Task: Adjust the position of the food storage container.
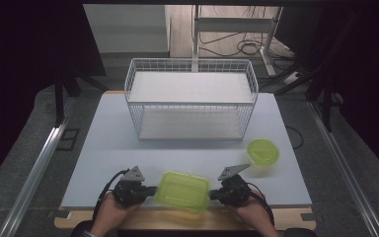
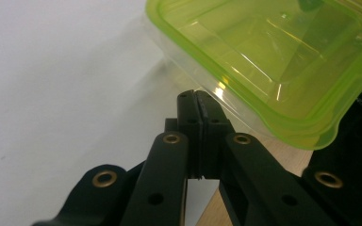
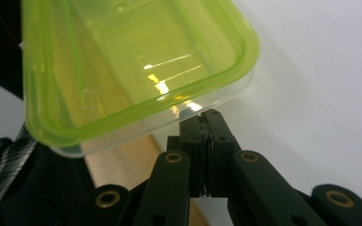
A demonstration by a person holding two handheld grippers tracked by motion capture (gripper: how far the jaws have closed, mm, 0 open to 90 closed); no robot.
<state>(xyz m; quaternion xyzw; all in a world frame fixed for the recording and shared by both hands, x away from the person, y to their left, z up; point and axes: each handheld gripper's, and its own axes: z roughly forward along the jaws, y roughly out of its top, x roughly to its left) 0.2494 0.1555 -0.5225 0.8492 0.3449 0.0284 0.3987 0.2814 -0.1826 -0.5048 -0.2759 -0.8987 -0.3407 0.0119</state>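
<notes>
Rectangular clear container with a lime-green lid (image 1: pixel 183 190) at the near edge of the pale table (image 1: pixel 108 143), held up between the two tools, slightly tilted. Left tool (image 1: pixel 154 189) at the container's left end, right tool (image 1: pixel 211 194) at its right end, each carried in one of the person's hands coming in from below.

In the left gripper view: left tool (image 2: pixel 198 101) with jaws pressed flat together, no gap visible, tips right at the clear lower rim of the container (image 2: pixel 273 61); whether a thin lip is pinched between the pads cannot be told. Table surface (image 2: pixel 52 84) pale behind, wooden edge strip (image 2: pixel 283 155) under the container's corner.

In the right gripper view: right tool (image 3: pixel 206 120) likewise closed tight, tips touching or just under the clear rim of the container (image 3: pixel 122 61); again unclear whether any edge is caught. Wooden strip (image 3: pixel 118 160) and a checked sleeve (image 3: pixel 2 155) below the container.

Farther back on the table: white two-tier wire basket rack (image 1: pixel 191 101), standing upright in the middle. Near the right edge, well apart from the hands: a small round container with a lime-green lid (image 1: pixel 263 152).
</notes>
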